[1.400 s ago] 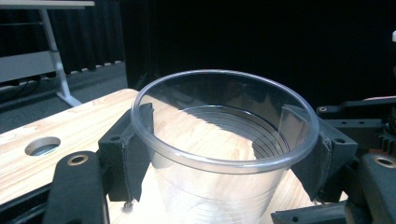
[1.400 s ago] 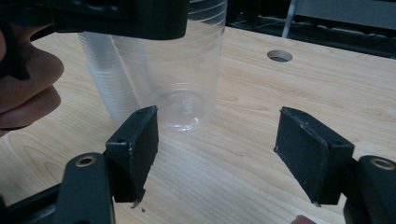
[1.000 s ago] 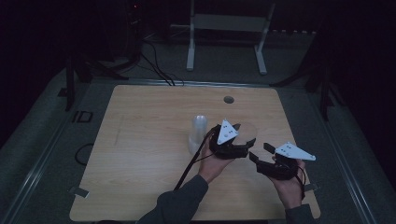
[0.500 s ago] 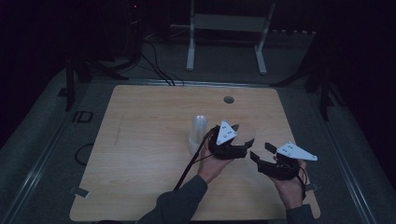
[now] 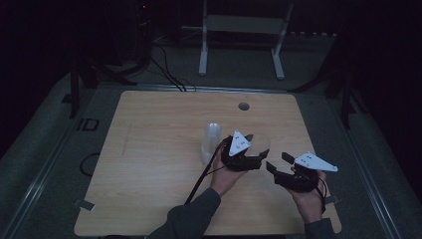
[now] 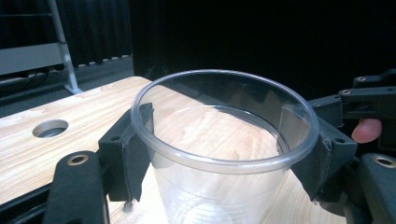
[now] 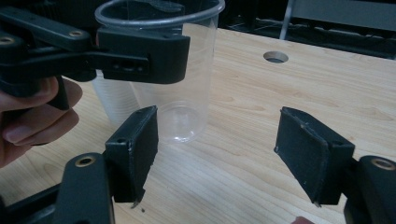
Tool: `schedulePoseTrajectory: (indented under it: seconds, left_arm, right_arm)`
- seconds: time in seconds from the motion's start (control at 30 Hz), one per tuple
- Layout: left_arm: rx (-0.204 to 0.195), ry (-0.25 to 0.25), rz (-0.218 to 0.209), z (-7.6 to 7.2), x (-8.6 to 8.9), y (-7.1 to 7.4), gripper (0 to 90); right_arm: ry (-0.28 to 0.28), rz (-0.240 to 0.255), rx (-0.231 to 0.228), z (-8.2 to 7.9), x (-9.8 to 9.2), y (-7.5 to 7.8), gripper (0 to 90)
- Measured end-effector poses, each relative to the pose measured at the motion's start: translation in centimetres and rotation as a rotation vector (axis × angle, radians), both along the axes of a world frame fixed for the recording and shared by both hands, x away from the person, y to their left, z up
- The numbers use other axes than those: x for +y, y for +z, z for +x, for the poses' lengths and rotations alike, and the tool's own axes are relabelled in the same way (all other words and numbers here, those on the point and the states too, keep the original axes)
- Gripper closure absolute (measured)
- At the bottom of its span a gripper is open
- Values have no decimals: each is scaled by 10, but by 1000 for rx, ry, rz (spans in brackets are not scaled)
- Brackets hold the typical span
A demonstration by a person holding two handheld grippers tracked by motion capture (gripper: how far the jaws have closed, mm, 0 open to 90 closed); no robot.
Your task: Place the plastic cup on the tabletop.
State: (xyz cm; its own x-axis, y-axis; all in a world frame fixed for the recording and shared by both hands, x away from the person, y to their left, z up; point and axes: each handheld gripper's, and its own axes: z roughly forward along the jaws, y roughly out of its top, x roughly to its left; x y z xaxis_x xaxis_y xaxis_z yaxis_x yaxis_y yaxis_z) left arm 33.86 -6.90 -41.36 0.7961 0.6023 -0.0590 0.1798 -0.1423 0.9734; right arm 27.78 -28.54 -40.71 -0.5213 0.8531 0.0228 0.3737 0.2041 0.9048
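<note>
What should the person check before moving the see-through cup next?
1. Left tool clamps the clear cup just under its rim: ok.
2. Cup upright: ok.
3. Cup lifted off the table: ok, its base hangs above the wood in the right gripper view.
4. Right tool open with nothing between its pads: ok.
5. Stack of cups stands behind, apart from the held cup: cannot tell.

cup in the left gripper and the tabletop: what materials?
Cup: looks like thin clear plastic, glossy; the table grain shows through it and its rim is rolled. Tabletop: light wood or wood-look laminate, matte; visible grain, cannot tell which.
</note>
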Motion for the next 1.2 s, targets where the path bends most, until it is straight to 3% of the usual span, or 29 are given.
schedulePoseTrajectory:
  seconds: [0.47, 1.2]
  left_arm:
    - [-15, 5, -5, 3, 1, -10, 280]
    - [-1, 1, 5, 6, -1, -21, 280]
  right_arm:
    - [-1, -1, -1, -1, -1, -1, 297]
    - [1, -2, -5, -1, -1, -1, 297]
